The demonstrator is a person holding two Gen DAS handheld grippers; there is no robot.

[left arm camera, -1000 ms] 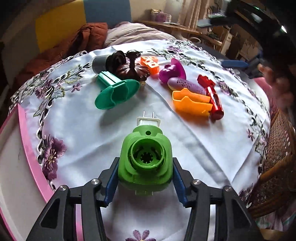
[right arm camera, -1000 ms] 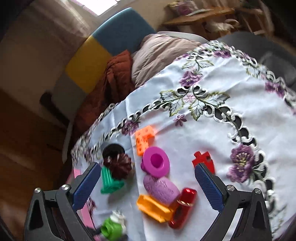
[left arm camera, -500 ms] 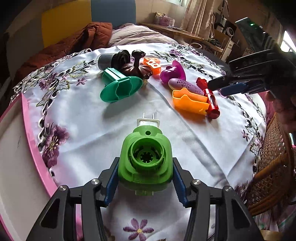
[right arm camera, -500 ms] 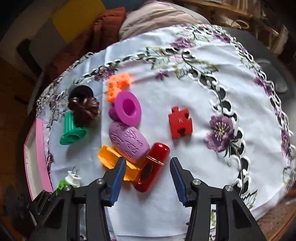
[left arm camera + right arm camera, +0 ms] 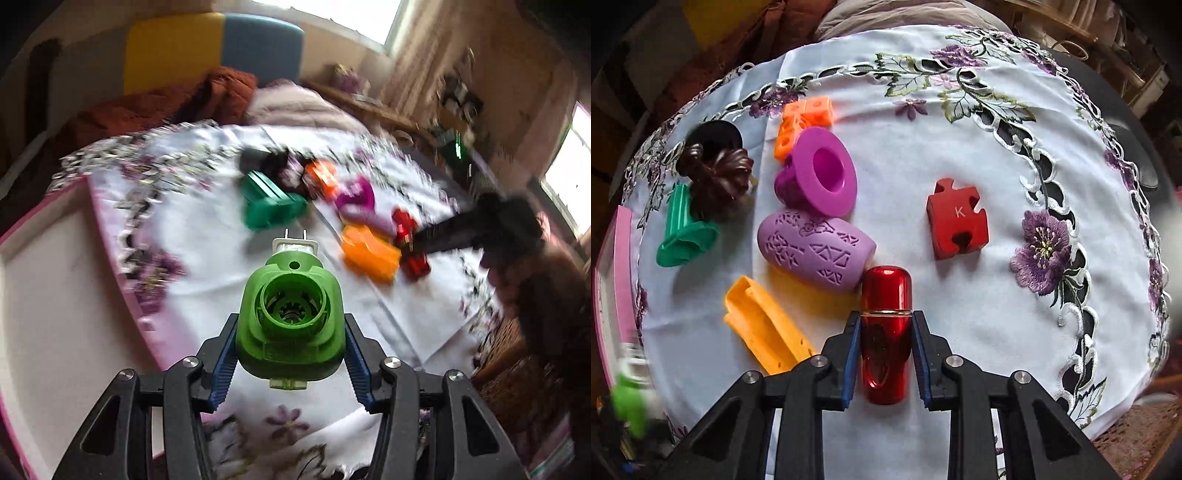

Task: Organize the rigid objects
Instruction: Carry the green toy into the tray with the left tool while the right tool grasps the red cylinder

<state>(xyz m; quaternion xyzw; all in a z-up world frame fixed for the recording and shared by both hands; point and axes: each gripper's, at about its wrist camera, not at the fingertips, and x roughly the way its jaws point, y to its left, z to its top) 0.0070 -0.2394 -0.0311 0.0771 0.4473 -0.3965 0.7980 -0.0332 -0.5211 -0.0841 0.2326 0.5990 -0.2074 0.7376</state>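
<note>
My left gripper [image 5: 290,347] is shut on a green plug adapter [image 5: 290,314] with white prongs and holds it above the cloth, beside the pink-edged tray [image 5: 55,295]. My right gripper [image 5: 885,339] has its jaws closed around a shiny red capsule [image 5: 885,328] that lies on the white embroidered tablecloth [image 5: 997,325]. The lilac carved oval [image 5: 814,249] touches the capsule's far end. The orange trough piece [image 5: 764,325] lies just left of the right gripper.
On the cloth lie a purple hat shape [image 5: 822,177], an orange cube block [image 5: 803,123], a dark brown pumpkin [image 5: 718,177], a teal flared piece [image 5: 683,232] and a red K puzzle piece [image 5: 956,218]. A wicker chair [image 5: 517,354] stands at the right.
My right gripper has come down onto the cloth and closed its jaws around the red capsule. My left gripper, still holding the green adapter, has swung up and left toward the pink tray.
</note>
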